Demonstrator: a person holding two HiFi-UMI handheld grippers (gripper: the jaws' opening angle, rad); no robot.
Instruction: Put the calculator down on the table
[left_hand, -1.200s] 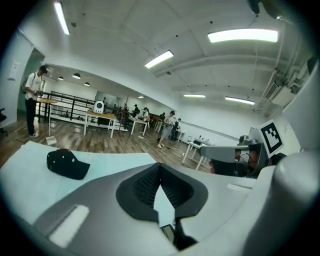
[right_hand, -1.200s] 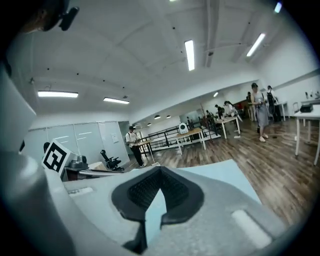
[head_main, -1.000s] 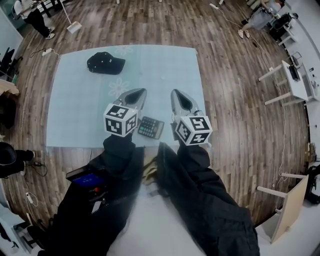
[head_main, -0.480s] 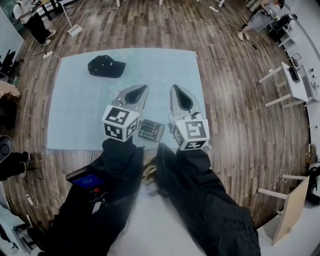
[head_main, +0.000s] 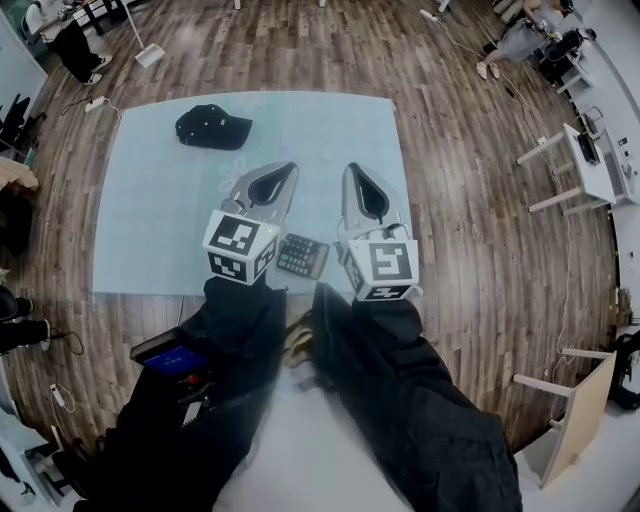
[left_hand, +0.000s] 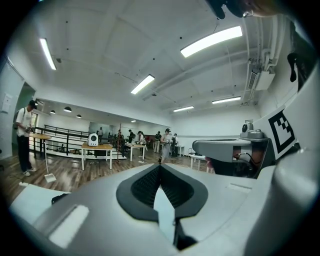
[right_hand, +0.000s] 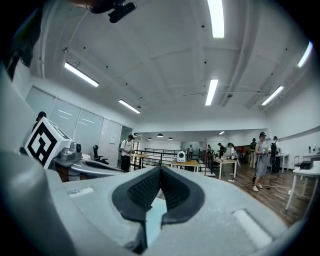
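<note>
Now the calculator (head_main: 302, 256) is lying flat on the surface (head_main: 160, 200) close to its near edge, and the left tongs (head_main: 288, 169) and right tongs (head_main: 353, 171) are hanging closed and empty on either side above it, so I think a dropping sleeve (head_main: 385, 400) could be knocking it off.

Bright, even light from ceiling strip lights (left_hand: 212, 41), tubes blown out white. Heavy fisheye bend, dark vignette at edges of both gripper views. Pale bench (head_main: 150, 200) shows only faint shadows. Black sleeves (head_main: 410, 400) underexposed, detail lost. Far room sharp.
</note>
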